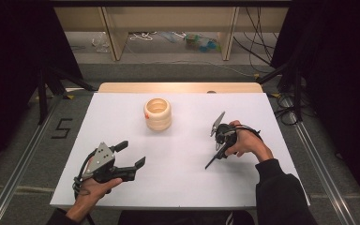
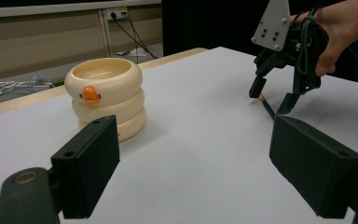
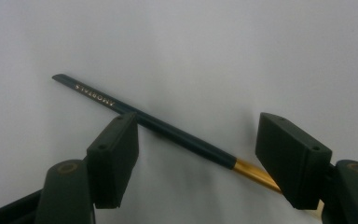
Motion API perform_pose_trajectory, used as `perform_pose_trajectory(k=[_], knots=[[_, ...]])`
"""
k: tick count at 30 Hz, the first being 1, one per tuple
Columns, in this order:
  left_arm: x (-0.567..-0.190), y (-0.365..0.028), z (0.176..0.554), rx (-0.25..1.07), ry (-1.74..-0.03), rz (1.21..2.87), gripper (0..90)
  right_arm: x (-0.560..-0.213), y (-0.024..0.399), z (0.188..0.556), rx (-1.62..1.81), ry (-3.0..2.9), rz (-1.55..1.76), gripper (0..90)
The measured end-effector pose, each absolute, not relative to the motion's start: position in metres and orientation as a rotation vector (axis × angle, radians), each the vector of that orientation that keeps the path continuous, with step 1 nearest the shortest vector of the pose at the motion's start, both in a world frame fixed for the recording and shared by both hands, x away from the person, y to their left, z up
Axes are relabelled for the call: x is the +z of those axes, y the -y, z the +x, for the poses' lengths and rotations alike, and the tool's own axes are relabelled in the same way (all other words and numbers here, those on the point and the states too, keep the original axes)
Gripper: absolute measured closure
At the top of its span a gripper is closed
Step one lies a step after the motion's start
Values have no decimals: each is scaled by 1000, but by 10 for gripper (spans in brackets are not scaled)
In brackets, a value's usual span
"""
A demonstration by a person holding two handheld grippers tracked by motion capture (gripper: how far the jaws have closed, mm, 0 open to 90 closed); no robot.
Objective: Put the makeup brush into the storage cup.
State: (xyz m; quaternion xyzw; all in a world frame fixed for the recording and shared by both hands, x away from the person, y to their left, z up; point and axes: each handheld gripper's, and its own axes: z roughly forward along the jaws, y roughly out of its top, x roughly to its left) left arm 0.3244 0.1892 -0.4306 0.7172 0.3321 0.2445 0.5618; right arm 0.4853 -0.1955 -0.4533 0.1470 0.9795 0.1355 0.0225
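Note:
A dark blue pencil [image 3: 168, 130] with a gold band near one end lies flat on the white table [image 1: 183, 178], right of centre. My right gripper [image 1: 219, 149] points down over it, open, with its jaws on either side of the pencil [image 1: 212, 161] and the pads not pressing on it. In the left gripper view the right gripper [image 2: 271, 97] hangs just above the pencil [image 2: 266, 106]. My left gripper [image 1: 132, 154] is held open near the front left with nothing between its jaws. A cream ring-stacked holder [image 1: 158, 114] with an orange spot stands upright at the back centre.
The holder [image 2: 106, 95] is a short way ahead of the left gripper [image 2: 198, 140]. A wooden strip [image 1: 178, 87] runs along the table's far edge. Cables [image 1: 286, 112] lie on the floor at the right. A shelf unit [image 1: 168, 28] stands behind.

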Motion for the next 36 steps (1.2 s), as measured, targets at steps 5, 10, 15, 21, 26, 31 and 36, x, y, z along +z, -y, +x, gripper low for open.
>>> perform_pose_trajectory(k=[5,10,15,21,26,31,36], knots=[[-431,-189,324,574,-786,1687,156,-454,196,485,410,-3041,455,314],[-431,-189,324,572,-788,1685,156,-455,196,486,399,-3046,444,314],[-430,-189,324,573,-788,1683,156,-456,196,487,401,-3049,441,314],[-430,-189,324,573,-788,1684,156,-459,196,487,385,-3058,432,319],[-430,-189,324,572,-789,1683,156,-459,196,487,370,-3062,431,325],[-430,-190,324,580,-778,1687,157,-459,195,487,362,-3053,426,332],[-430,-190,324,580,-778,1685,156,-459,195,486,358,-3052,427,346]])
